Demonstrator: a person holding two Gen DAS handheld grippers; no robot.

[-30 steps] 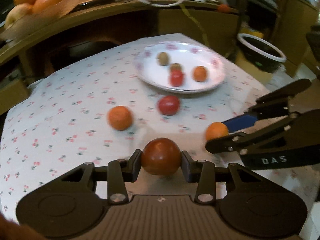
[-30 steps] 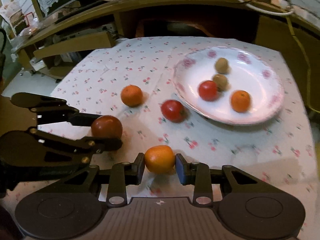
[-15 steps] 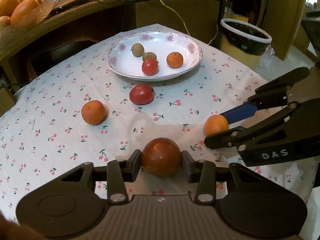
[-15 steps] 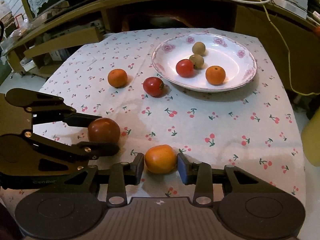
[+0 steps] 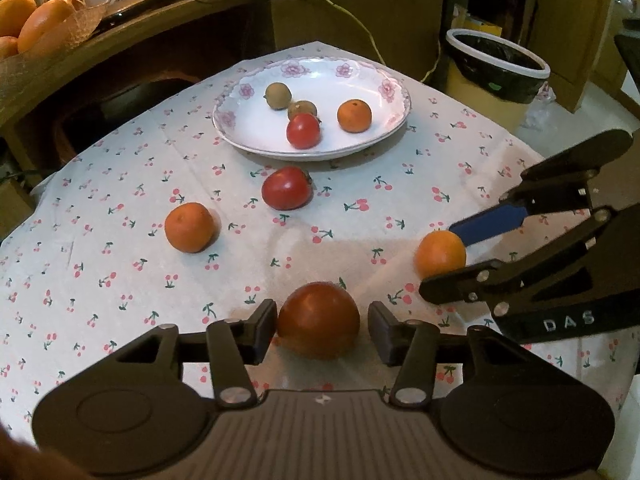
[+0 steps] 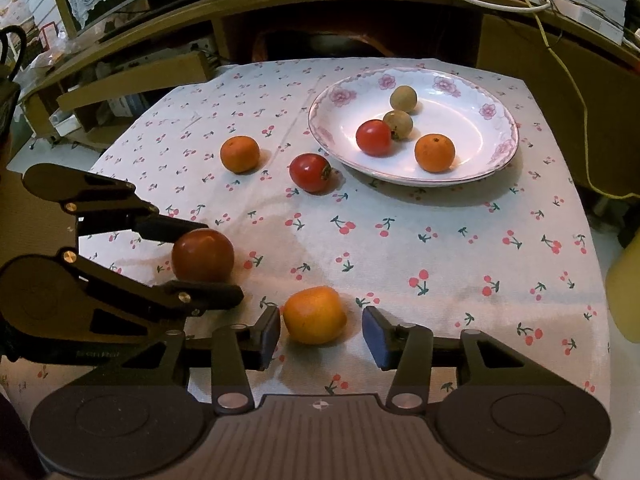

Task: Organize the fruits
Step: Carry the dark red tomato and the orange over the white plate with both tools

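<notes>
Both pairs of jaws have parted since a second ago, when each clamped its fruit — now they are opening, with gaps showing beside the fruit. Furthest left of the left gripper [image 5: 322, 326] lies a loose orange [image 5: 189, 227] on the cherry-print tablecloth [image 5: 120, 280], well ahead of its left finger. Between its fingers sits a dark red tomato [image 5: 319, 320], the left pad at its skin, the right pad clear of it. Ahead lies a red tomato [image 5: 287, 188], and beyond that the flowered plate [image 5: 384, 80] holding a tomato, an orange and two small brown fruits. To the right, the right gripper [image 6: 320, 332] brackets an orange [image 6: 315, 314] resting on the cloth — its right pad stands clearly off it, its left pad just beside.
</notes>
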